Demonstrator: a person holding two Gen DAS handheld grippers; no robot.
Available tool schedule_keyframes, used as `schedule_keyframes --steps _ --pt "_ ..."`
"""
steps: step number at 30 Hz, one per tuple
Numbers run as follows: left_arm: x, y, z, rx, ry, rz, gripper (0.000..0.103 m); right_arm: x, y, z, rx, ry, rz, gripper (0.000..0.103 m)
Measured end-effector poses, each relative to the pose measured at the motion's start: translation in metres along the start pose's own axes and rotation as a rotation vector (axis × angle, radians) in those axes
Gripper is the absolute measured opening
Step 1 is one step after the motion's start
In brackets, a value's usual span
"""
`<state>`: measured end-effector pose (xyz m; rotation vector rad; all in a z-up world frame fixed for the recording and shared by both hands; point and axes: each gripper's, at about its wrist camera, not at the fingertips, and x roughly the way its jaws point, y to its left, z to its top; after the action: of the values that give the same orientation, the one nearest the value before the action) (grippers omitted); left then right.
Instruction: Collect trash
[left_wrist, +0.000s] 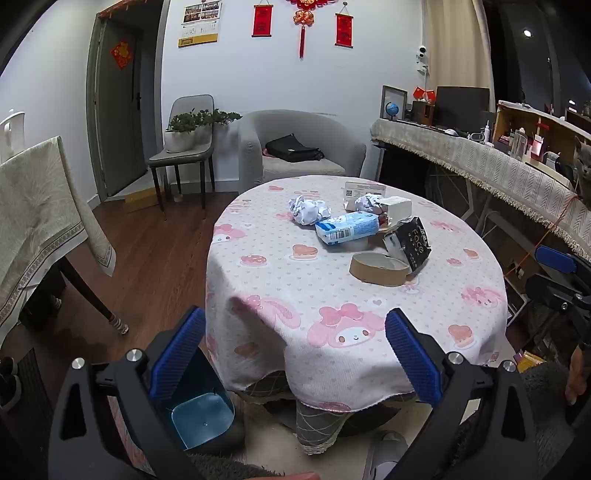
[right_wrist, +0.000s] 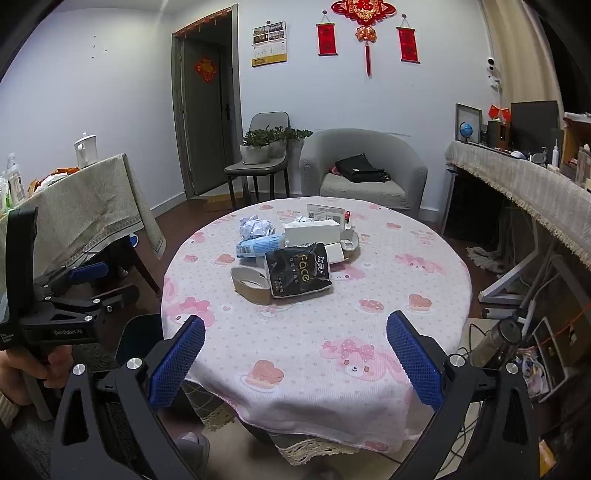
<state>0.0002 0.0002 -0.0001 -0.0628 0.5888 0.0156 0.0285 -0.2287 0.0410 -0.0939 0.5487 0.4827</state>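
Grippers left (left_wrist: 295, 354) and right (right_wrist: 295, 354) both gape fully wide, holding nothing, short of the table (right_wrist: 332, 369).

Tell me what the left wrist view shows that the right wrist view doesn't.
Left wrist only: the blue bin on the floor beside the table, and a grey cat on the counter at the right.

Right wrist only: the left claw seen from the side, and a white kettle on the side table.

Both: the round table, crumpled paper, blue packet, black packet, tape roll; each view's own claw is open and empty.
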Motion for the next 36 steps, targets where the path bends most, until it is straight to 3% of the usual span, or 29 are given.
schedule_keyframes --steps 36 --pt "-0.0003 -0.0008 -0.0001 0.002 -0.003 0.002 0.100 0.0024 0.0012 0.0000 0.009 0.005 0.003 0.100"
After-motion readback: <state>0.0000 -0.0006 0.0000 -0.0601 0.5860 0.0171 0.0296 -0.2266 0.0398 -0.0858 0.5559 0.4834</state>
